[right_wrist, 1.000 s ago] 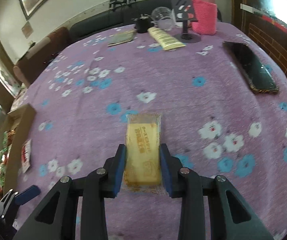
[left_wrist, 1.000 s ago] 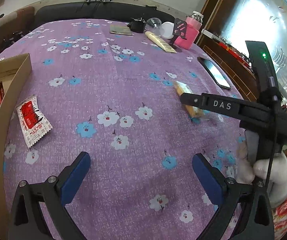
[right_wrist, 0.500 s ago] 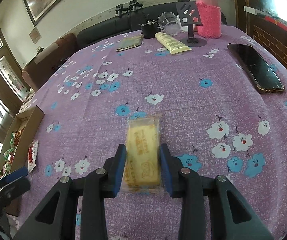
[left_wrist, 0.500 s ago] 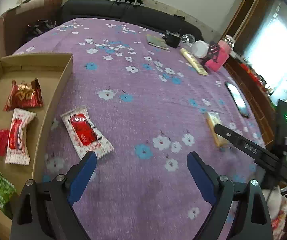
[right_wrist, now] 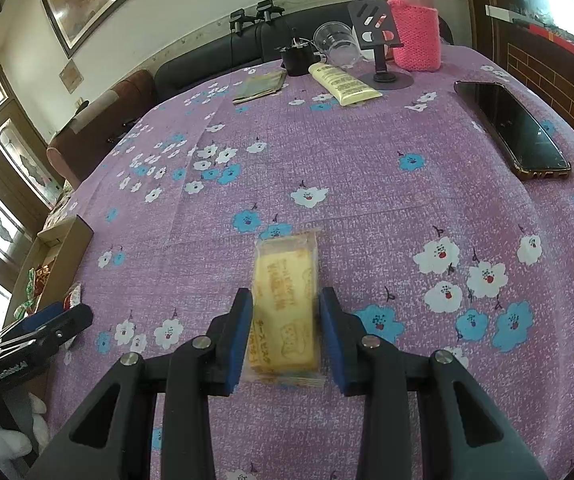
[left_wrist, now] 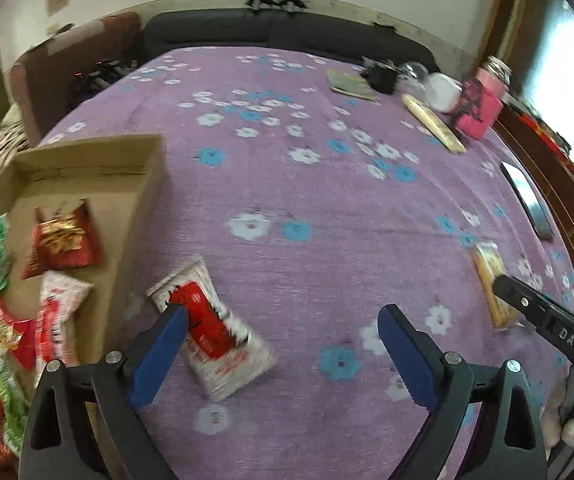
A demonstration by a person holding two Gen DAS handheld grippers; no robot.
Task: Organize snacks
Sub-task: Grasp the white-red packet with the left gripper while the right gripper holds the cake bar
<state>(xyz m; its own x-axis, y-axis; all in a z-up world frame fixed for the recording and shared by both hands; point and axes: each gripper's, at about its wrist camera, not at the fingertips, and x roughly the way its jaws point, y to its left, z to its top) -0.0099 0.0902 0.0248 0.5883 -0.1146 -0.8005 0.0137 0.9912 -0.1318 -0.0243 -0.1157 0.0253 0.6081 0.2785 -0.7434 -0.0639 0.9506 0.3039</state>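
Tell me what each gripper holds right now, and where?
Right gripper clamps the yellow biscuit packet across its long sides, near end. Left gripper is open, holding nothing.

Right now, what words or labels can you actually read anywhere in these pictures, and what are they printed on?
"DAS": on the right hand-held gripper, seen from the left wrist.
"GenRobot.AI", roughly: on the left hand-held gripper.
Yellow biscuit packet: printed characters, unreadable.
Red-and-white snack packet: blurred.
Yellow tube: too small.

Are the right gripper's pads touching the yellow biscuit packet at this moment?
Touching. The right wrist view shows the right gripper with both blue pads flush against the sides of the yellow biscuit packet, no tablecloth visible between them.
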